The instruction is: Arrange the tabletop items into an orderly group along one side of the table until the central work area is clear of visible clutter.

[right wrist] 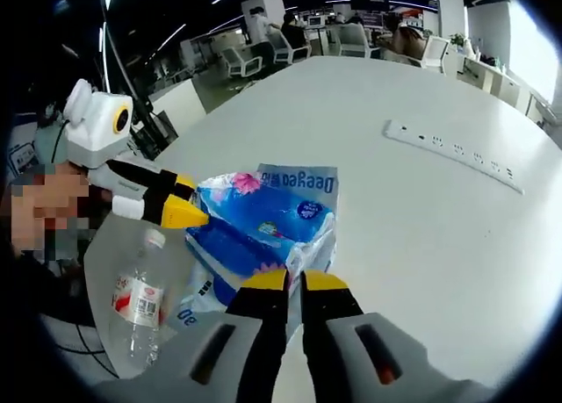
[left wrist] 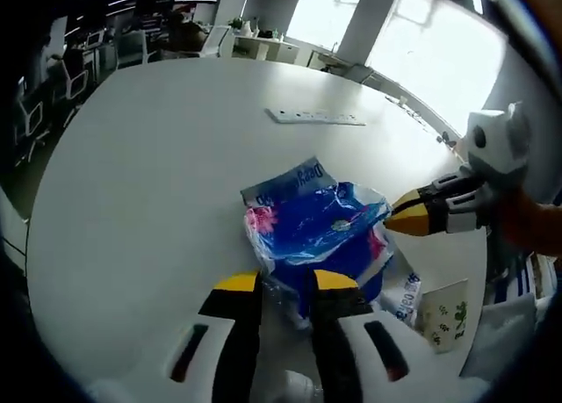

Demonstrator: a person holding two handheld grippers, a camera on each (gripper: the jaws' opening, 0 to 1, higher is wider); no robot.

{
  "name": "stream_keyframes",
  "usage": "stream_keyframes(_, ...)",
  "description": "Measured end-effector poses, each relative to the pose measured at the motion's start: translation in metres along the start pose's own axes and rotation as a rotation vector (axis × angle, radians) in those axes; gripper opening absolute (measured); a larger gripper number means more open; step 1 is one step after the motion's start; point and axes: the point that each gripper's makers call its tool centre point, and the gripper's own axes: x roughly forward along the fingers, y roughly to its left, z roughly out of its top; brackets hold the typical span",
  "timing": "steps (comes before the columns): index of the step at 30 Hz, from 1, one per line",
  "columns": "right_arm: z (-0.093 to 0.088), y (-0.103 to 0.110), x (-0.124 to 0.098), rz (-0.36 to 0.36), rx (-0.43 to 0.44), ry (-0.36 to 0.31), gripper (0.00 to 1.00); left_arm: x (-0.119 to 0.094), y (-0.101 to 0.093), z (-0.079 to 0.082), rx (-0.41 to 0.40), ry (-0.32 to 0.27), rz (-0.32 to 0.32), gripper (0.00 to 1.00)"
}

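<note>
Altogether — one blue tissue pack, one bottle, one power strip.

white table, office chairs (far back), bright windows

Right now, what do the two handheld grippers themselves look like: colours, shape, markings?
Both match. The left gripper has two black jaws capped with yellow tips, widening into white shells, each with a dark slot holding a red mark. The right gripper looks the same. Seen from the side, each carries a white housing behind the jaws.
</note>
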Motion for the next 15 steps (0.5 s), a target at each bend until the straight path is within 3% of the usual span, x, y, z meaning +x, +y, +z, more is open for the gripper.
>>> stream_keyframes(7,-0.001,-0.001,-0.002,-0.001,0.01,0.003,0.0,-0.003,-0.002,0.0,-0.022,-0.011,-0.006,0.03)
stream_keyframes(15,0.009,0.001,-0.014,0.012,0.02,-0.019,0.0,-0.015,-0.012,0.012,-0.029,-0.045,-0.014,0.0)
